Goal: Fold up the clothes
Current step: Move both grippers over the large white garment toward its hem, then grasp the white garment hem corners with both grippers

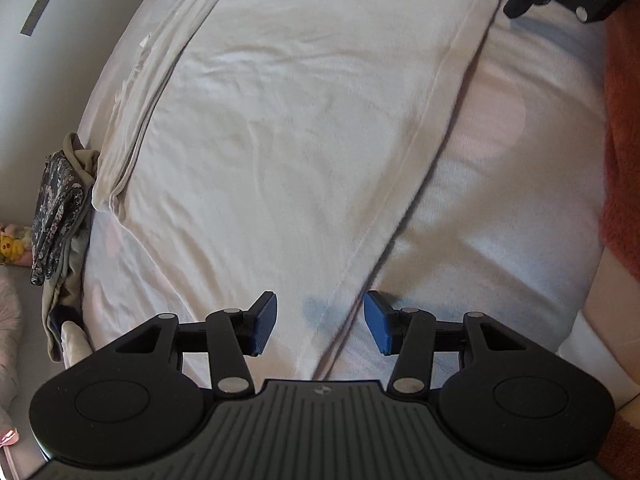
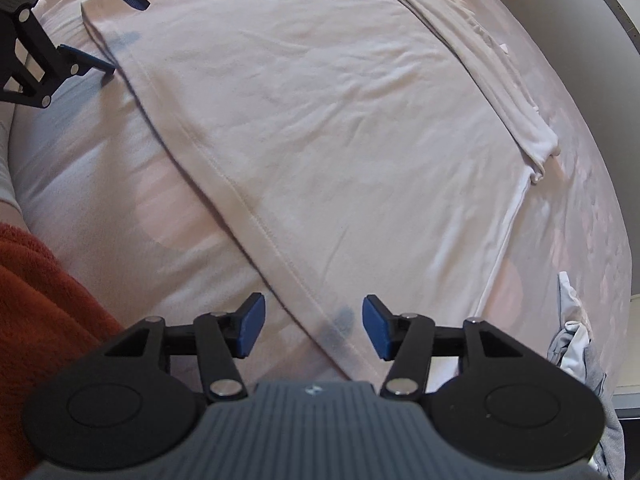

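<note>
Just 2 open claws (image 1: 320,326) (image 2: 314,328), 1 shirt (image 1: 280,140)

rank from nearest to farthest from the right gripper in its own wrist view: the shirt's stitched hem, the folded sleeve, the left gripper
Measured from the right gripper:
1. Stitched hem of the shirt, running right between the open fingers.
2. Folded sleeve, farther up on the right side.
3. Left gripper, at the shirt's far corner, top left.

The right tool (image 2: 313,329) is hovering with jaws apart over the hem corner of a pale shirt (image 2: 320,120) lying flat on the bed (image 2: 100,184).
</note>
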`<state>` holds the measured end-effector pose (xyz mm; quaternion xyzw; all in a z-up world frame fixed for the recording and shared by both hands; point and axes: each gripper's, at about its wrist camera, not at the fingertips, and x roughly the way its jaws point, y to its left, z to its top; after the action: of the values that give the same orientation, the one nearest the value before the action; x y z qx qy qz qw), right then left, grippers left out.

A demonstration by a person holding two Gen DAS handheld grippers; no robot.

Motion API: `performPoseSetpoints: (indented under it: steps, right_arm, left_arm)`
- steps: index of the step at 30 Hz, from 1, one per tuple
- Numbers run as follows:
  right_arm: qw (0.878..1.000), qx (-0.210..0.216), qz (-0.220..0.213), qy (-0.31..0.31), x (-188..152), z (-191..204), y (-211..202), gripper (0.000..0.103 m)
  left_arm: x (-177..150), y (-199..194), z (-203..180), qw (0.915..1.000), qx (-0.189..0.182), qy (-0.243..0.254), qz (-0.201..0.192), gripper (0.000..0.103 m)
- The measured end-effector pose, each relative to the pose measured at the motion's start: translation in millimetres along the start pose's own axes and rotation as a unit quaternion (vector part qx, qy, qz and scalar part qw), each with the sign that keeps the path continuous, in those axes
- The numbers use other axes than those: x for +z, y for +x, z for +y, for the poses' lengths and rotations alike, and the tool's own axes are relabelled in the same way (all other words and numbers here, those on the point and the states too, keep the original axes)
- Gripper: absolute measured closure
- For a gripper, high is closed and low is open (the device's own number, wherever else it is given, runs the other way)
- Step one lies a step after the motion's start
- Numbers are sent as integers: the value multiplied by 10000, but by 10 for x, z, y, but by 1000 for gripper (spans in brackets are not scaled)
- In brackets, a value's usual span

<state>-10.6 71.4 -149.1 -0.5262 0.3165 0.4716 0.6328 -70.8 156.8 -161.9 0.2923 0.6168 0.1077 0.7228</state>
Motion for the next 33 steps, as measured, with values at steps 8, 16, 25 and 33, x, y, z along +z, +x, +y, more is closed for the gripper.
performPoseSetpoints:
  steps: [8,16,25,33]
  right_arm:
    - [9995,-50,310,-84,37,19,66,44]
    - [9954,-433,578,-632,101,117,195,32]
    - [9949,-447,392,-820,61,142,132,34]
    - [9904,-784,449,-1044,56,106,174,34]
  left_arm:
    - [-28,193,-53,9967,564,312,487,56]
    - [9,283,28,9973,450,186,554,83]
    - [-48,129,407,9946,-32,-1033,45,99]
    - [-85,107,512,9899,-191,-1402,-29,99]
